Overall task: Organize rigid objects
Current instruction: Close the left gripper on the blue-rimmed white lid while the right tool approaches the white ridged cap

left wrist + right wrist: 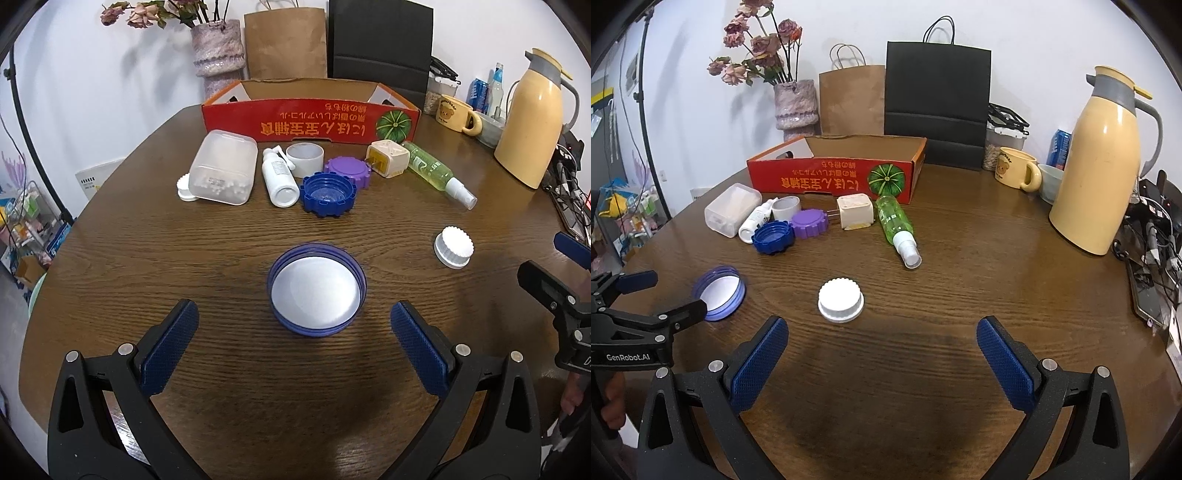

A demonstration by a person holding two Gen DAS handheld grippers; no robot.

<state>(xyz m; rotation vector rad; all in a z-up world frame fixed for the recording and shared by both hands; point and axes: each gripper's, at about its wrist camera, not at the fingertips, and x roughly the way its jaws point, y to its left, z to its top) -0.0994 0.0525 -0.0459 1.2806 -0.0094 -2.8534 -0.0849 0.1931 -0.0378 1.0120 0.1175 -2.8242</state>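
Observation:
My left gripper point(294, 325) is open and empty, just short of an upturned blue lid with a white liner point(316, 290), which also shows in the right wrist view point(720, 291). My right gripper point(882, 338) is open and empty, with a white ribbed cap point(841, 301) just beyond its left finger; the cap also shows in the left wrist view point(453, 246). Farther back lie a clear container point(225, 171), a white spray bottle point(279, 179), a white ring point(304, 158), a dark blue lid point(327, 194), a purple lid point(349, 170), a cream plug adapter point(388, 157) and a green spray bottle point(432, 171).
An open red cardboard box point(310, 123) stands behind the row. A yellow thermos jug point(1102, 162), a bear mug point(1015, 168) and cables point(1152, 236) are at the right. A vase point(796, 105) and paper bags point(938, 99) stand at the back.

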